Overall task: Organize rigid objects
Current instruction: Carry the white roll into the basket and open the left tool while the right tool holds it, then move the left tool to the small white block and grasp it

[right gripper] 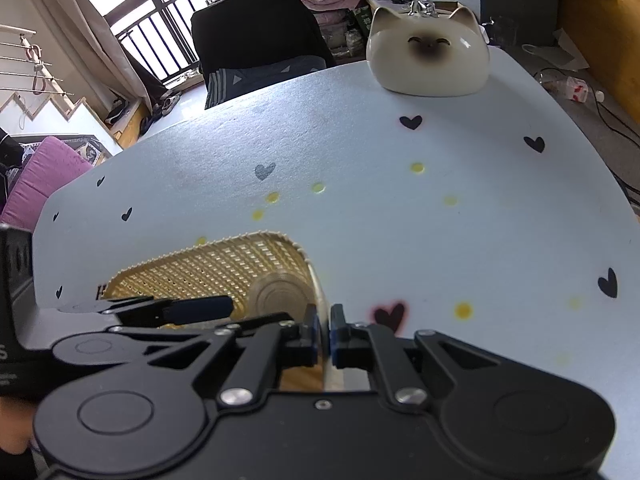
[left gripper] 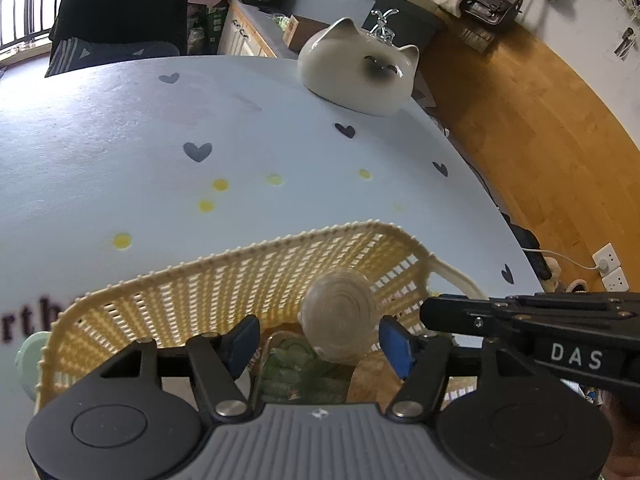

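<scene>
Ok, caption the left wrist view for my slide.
Left gripper open over a clear ribbed jar inside the cream basket.

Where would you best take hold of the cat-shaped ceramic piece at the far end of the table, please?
Grip the cat figure across its smooth rounded flanks, low on the body, coming level from its face side. Its dome is broad and glossy, so a grip from above would likely slip, and the silver rabbit ornament appears to stand right by its top. It may be too wide for one tool.
</scene>
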The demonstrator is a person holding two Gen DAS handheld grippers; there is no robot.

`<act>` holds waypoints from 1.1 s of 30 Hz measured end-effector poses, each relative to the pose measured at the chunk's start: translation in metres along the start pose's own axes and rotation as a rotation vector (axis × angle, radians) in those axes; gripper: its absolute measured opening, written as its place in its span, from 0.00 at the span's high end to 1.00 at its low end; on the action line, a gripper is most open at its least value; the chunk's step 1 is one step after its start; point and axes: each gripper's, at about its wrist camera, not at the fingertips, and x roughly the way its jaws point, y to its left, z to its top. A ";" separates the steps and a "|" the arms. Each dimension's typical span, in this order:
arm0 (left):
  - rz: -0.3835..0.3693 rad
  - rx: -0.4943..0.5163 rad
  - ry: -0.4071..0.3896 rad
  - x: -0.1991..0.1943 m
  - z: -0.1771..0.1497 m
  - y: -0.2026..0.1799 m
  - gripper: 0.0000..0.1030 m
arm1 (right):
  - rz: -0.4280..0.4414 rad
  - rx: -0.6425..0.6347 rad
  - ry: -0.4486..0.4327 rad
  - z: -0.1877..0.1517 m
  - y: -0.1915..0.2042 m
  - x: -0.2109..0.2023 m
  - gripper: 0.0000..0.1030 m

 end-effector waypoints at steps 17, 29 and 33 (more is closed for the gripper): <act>0.002 0.034 -0.055 -0.045 -0.013 -0.005 0.17 | -0.004 -0.004 0.003 0.000 0.000 0.001 0.94; 0.042 0.094 -0.120 -0.090 -0.023 -0.011 0.03 | -0.004 -0.006 0.004 0.000 0.001 0.001 0.94; 0.074 0.082 -0.149 -0.107 -0.031 -0.001 0.01 | -0.005 -0.007 0.004 0.000 0.001 0.001 0.94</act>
